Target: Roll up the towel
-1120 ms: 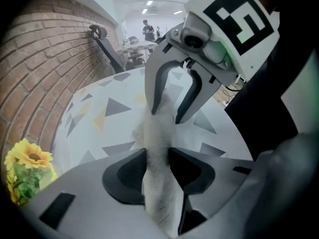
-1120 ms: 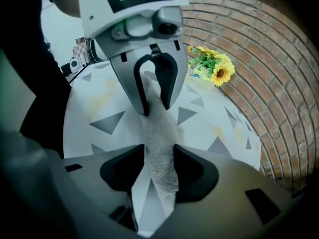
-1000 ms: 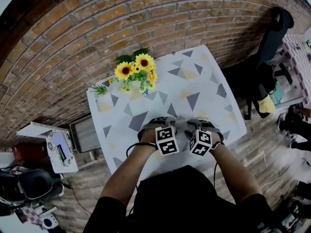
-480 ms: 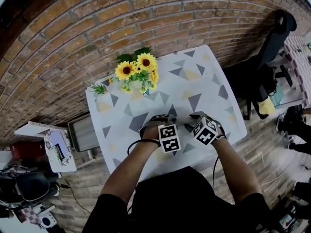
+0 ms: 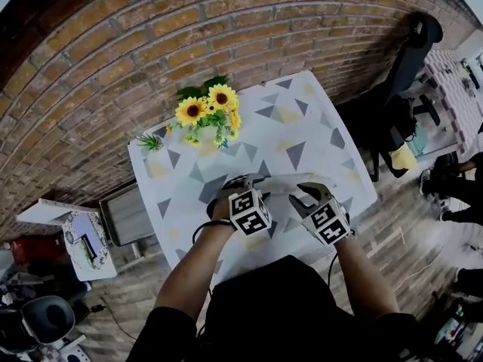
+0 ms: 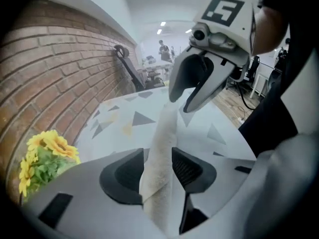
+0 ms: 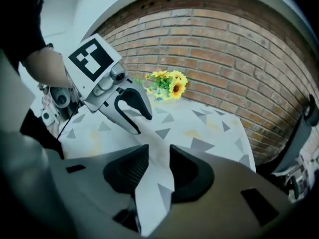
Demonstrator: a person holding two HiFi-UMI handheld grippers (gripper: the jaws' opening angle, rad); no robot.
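Towel (image 6: 167, 128), rolled narrow: the right gripper (image 7: 158, 168) is just closing onto one end while the left gripper (image 6: 158, 171) is clamping the other, both lifting it off the tabletop's (image 5: 302, 119) near edge, probably for tightening.

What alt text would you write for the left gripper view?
The left gripper pinches a white towel, which stretches away to the right gripper, whose jaws have just been closing on its other end. Behind lies a triangle-patterned table, with sunflowers and a brick wall at left.
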